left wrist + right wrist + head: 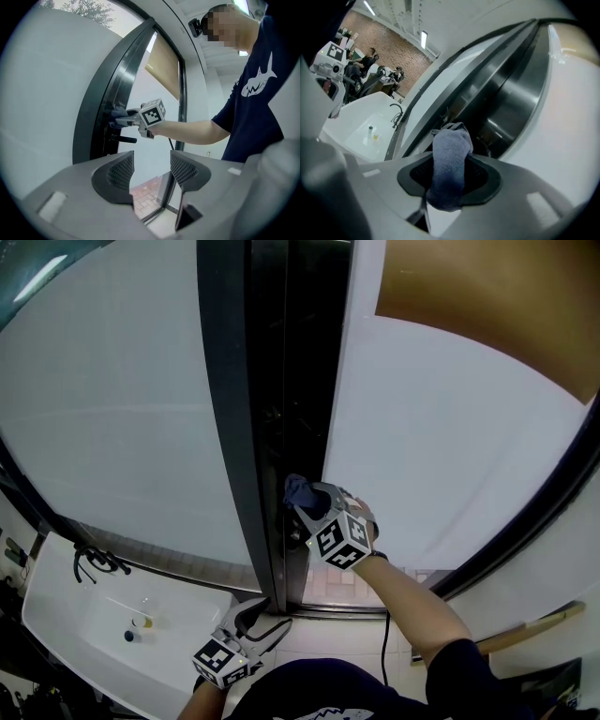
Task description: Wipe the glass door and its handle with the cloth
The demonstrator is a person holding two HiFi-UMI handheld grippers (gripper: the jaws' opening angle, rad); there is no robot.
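The right forearm (405, 589) reaches forward, nearly straight from the elbow, the sleeve of a navy T-shirt (255, 89) ending above it, and carries the right hand-held gripper (305, 498) up to the dark metal door frame (239, 427) that runs upright between the pale panes. That hand-held gripper's jaws are pinched on a blue-grey terry cloth (450, 164), which stands up between the pads as a folded tongue and hangs a little below them. In the head view the cloth (298, 488) bunches at the gripper's tip right at the frame's edge, beside the frosted glass door (422, 456) on the right. Seen from the left gripper view, the cloth (118, 112) lies against the dark frame, just above the black bar handle (123, 138), which juts out level; cloth and handle look apart. The marker cube sits behind the right gripper's jaws, its faces turned up toward the head camera. The left hand-held gripper (267, 615) is held low and close to the person's waist, angled up toward the foot of the door and well away from the cloth. Its jaws are spread with nothing between them; through the gap (152, 171) show brick-patterned floor tiles (145, 194) and the bottom of the frame. To the left, a white worktop (89, 601) carries small items and a black cable. A tan roller blind (487, 306) covers the upper right of the glass.
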